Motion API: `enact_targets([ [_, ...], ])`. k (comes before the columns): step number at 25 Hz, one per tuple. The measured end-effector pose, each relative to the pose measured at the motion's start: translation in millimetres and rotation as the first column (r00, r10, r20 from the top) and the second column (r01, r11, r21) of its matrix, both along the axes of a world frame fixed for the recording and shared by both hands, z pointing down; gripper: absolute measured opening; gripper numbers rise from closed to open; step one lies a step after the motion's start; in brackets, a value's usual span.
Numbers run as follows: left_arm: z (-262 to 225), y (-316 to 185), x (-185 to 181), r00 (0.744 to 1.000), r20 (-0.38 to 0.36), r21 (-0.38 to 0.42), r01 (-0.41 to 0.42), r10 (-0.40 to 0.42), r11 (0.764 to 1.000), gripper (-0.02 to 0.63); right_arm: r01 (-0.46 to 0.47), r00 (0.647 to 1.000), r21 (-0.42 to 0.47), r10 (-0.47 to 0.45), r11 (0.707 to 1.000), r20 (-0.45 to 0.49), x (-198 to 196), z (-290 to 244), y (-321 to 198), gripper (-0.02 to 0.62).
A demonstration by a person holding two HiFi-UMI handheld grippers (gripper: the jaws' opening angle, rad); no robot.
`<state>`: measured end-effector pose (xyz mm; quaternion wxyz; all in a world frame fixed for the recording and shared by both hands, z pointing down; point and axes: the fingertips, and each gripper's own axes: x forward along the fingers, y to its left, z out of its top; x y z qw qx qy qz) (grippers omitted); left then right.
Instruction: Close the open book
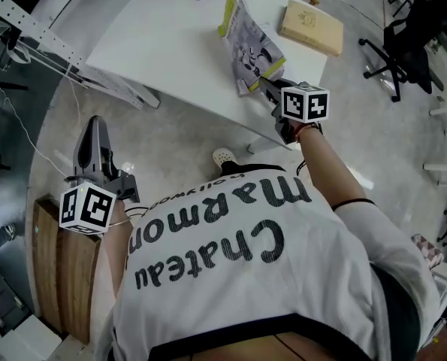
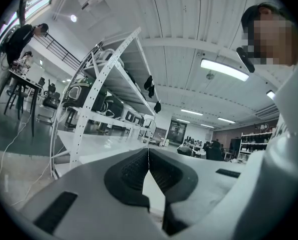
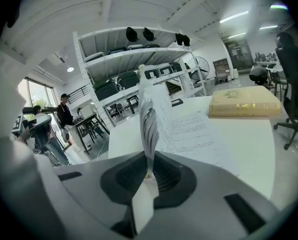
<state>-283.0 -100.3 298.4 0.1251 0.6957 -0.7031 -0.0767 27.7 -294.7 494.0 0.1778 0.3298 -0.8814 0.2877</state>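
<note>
The right tongs are pinching shut on the near corner of the open book. The right gripper view is showing the pads clamping a raised sheaf of leaves that is standing on edge, with a printed page lying flat to its right. Gripping at that corner is probably giving leverage to swing the sheaf over onto the flat page.

The book is lying toward the right of the white counter, close to its near edge. A closed tan book is sitting just beyond it to the far right, apart from it, so the swing seems to be having room, though not much. The left half of the counter is lying bare.

The left tongs are hanging well apart at the near left, off the counter, closed on nothing and keeping clear.
</note>
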Motion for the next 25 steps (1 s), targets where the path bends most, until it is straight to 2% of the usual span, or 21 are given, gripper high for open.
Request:
enact_targets([
  [12,6,6,-6,1.000,-0.007,-0.017,0.013,-0.013,1.000,0.025,-0.094,0.996,-0.011,0.094,0.996,-0.004,10,9,-7,0.052],
  [21,9,5,-7,1.000,-0.011,-0.022,0.016,-0.016,1.000,0.025,-0.145,0.989,-0.023,0.145,0.989,0.020,16,12,-14,0.054],
  [25,11,7,-10,1.000,-0.014,-0.022,0.021,-0.022,1.000,0.025,-0.162,0.985,-0.055,0.165,0.985,0.042,15,14,-11,0.056],
])
